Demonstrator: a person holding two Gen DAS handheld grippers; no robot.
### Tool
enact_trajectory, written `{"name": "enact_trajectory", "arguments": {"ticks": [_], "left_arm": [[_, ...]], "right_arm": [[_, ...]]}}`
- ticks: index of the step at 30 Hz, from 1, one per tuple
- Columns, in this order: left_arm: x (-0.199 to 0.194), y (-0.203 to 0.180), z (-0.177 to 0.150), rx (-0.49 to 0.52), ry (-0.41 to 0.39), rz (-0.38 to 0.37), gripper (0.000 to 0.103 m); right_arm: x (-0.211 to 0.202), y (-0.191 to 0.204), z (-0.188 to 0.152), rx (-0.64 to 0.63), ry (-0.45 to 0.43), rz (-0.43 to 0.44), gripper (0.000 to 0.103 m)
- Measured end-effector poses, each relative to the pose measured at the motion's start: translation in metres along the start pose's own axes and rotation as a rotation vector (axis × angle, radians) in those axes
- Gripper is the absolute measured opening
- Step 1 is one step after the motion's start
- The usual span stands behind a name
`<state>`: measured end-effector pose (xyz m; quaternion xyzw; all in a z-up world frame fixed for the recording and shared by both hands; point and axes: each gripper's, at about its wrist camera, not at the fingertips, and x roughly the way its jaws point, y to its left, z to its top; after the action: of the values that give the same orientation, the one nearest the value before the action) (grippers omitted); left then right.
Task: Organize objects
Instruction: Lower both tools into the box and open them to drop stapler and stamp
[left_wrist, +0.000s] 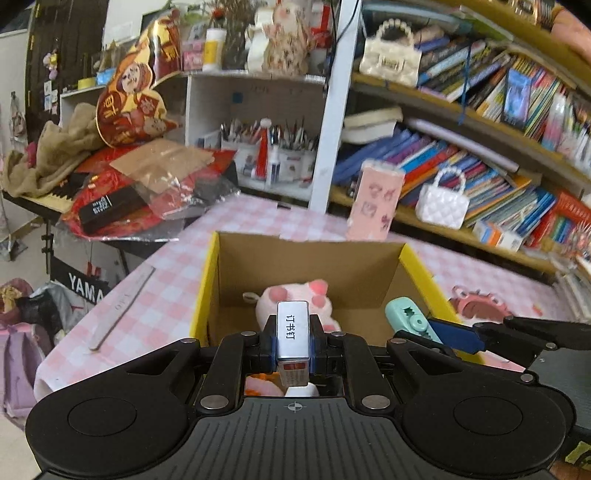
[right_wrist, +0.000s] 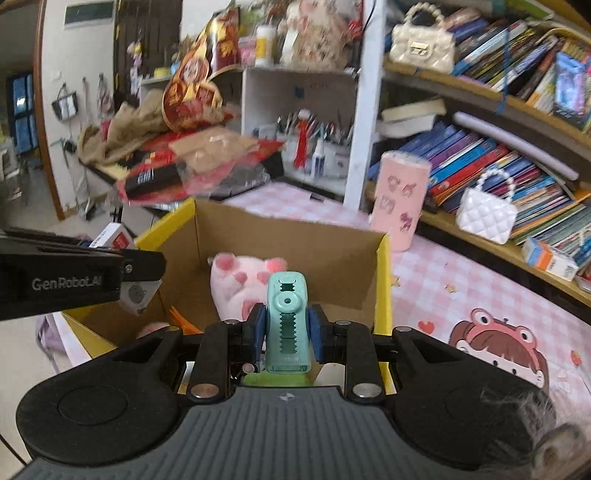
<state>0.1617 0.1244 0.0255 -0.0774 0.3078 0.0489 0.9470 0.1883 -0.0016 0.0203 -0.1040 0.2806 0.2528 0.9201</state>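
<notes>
The left gripper is clamped on a small silver rectangular box of staples with black characters on its top face, held upright between the blue pads above the near edge of the open brown cardboard box with yellow outer walls. The right gripper is clamped on a mint-green plastic stapler-like tool with a toothed slot, also over the near side of that carton; in the left wrist view the same green tool shows at the right, above the carton's right wall. Inside the carton, toward its far wall, lies a pink plush toy with darker pink paw pads. The carton stands on a pink-and-white checked tablecloth. A flat grey metal ruler lies on the cloth left of the carton, and a tall pink cylindrical tin printed with small figures stands beyond its far right corner. Behind are wooden shelves crowded with books.
</notes>
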Motion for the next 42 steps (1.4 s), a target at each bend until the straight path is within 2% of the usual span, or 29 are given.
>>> {"name": "enact_trajectory", "arguments": {"ticks": [6, 10, 14, 23, 26, 29, 33, 39, 42], "left_arm": [[0.028, -0.001, -0.004, 0.004, 0.068, 0.030, 0.013], [0.040, 0.001, -0.006, -0.010, 0.102, 0.038, 0.013], [0.049, 0.000, -0.009, -0.013, 0.123, 0.036, 0.013], [0.054, -0.001, -0.016, -0.008, 0.155, 0.005, 0.014], [0.044, -0.001, -0.016, -0.002, 0.131, -0.007, 0.019], [0.032, -0.002, -0.014, 0.005, 0.097, -0.012, 0.030], [0.009, -0.002, -0.011, 0.008, 0.036, -0.022, 0.060], [-0.033, -0.006, -0.011, 0.025, -0.072, -0.032, 0.085], [-0.049, -0.008, -0.017, 0.037, -0.102, -0.036, 0.090]], "right_arm": [[0.037, -0.001, -0.003, -0.036, 0.098, 0.009, 0.024], [0.051, 0.000, -0.004, -0.069, 0.149, -0.002, 0.024], [0.061, -0.002, -0.007, -0.073, 0.197, 0.024, 0.024], [0.061, -0.004, -0.008, -0.044, 0.197, 0.042, 0.024], [0.053, -0.004, -0.008, -0.014, 0.183, 0.040, 0.025], [0.039, 0.001, -0.007, -0.009, 0.147, 0.026, 0.034], [0.016, 0.007, -0.005, -0.003, 0.086, 0.000, 0.036], [-0.025, 0.010, -0.006, 0.051, -0.009, -0.070, 0.043], [-0.045, 0.012, -0.012, 0.086, -0.037, -0.117, 0.045]]}}
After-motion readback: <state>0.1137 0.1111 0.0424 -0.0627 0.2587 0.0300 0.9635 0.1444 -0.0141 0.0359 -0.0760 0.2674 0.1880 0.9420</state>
